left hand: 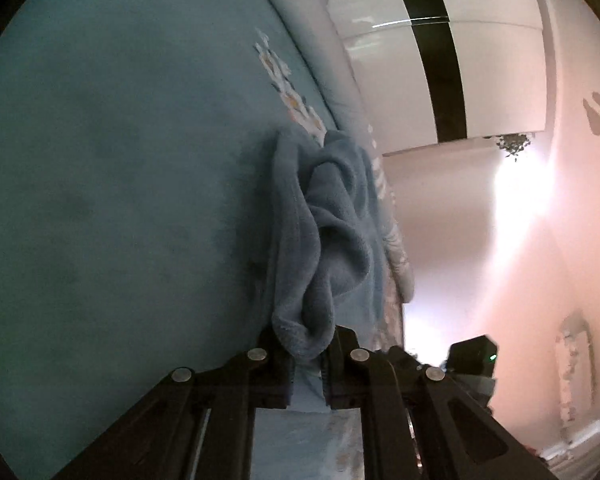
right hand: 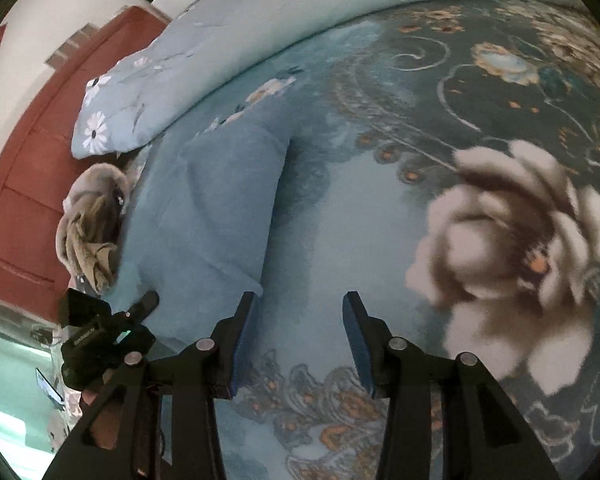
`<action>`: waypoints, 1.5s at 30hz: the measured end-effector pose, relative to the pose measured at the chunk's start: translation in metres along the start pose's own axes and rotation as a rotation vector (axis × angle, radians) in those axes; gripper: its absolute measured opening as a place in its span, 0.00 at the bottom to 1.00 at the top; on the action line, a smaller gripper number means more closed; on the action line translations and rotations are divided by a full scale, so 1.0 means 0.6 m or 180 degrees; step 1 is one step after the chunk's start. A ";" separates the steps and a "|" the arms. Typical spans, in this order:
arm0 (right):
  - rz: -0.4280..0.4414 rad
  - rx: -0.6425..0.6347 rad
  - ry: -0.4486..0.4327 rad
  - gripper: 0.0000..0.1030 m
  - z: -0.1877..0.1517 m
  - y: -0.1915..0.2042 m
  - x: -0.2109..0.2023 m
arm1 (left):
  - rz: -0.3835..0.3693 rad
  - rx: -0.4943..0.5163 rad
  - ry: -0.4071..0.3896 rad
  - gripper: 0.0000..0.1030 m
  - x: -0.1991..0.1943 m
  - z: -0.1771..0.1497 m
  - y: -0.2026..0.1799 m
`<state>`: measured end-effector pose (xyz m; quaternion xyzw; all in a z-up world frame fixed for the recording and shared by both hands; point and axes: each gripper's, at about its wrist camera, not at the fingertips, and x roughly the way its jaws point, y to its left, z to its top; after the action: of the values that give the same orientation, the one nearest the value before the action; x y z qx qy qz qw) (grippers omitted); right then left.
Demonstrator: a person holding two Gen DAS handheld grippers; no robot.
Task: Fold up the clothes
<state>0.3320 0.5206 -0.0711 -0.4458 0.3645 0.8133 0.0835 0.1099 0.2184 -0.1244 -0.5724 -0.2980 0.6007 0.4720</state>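
In the left wrist view, a blue fleecy garment (left hand: 324, 220) hangs bunched from my left gripper (left hand: 304, 344), which is shut on one edge of it, beside the blue bed surface (left hand: 100, 200). The right wrist view shows the same garment (right hand: 208, 208) spread in soft folds on the flowered bedspread (right hand: 420, 100). My left gripper (right hand: 148, 302) holds its near left corner there. My right gripper (right hand: 300, 300) stands open just above the bedspread, a little to the right of the garment's near edge, with nothing between its blue pads (right hand: 244, 336).
A light blue daisy-print quilt (right hand: 220, 40) lies along the far side of the bed. A bundle of grey and beige clothes (right hand: 92, 232) sits at the bed's left edge, next to a red-brown wooden panel (right hand: 32, 152). A pink wall (left hand: 500, 240) is beyond the bed.
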 end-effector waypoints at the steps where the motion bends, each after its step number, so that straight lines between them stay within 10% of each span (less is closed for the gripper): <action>1: 0.0033 -0.0003 0.0001 0.44 0.002 0.003 0.006 | 0.0032 0.0049 0.0014 0.14 -0.002 0.000 -0.003; 4: 0.0241 0.0025 -0.0031 0.44 0.002 0.010 0.022 | 0.0126 0.0215 0.0050 0.16 -0.008 -0.001 -0.015; 11: 0.0595 0.0053 0.0100 0.52 -0.040 0.015 0.056 | 0.0336 0.0460 0.0082 0.62 -0.016 0.000 -0.031; 20: 0.0951 0.0275 -0.0041 0.51 -0.087 0.041 0.084 | 0.0538 0.0563 0.0064 0.62 -0.020 -0.002 -0.030; 23: 0.0914 0.0305 -0.0053 0.21 -0.091 0.039 0.083 | 0.0568 0.0471 0.0016 0.60 -0.022 -0.008 -0.032; 27: 0.1121 0.0423 -0.0070 0.13 -0.083 0.021 0.067 | 0.0631 0.0494 0.0013 0.26 -0.014 -0.025 -0.050; 33: 0.0857 0.0139 -0.0191 0.13 -0.026 -0.001 0.001 | 0.0392 0.0506 0.0226 0.16 0.020 -0.080 -0.094; 41: 0.0649 0.0258 -0.0119 0.13 0.008 -0.071 -0.003 | 0.0444 0.0768 0.0417 0.18 0.058 -0.114 -0.125; 45: 0.0598 0.0359 -0.0247 0.19 -0.012 -0.093 -0.003 | 0.0597 0.0996 0.0071 0.58 0.000 -0.074 -0.139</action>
<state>0.3633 0.5564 -0.1010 -0.3724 0.4463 0.8124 0.0459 0.1720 0.2416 -0.0571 -0.5238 -0.1410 0.6747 0.5005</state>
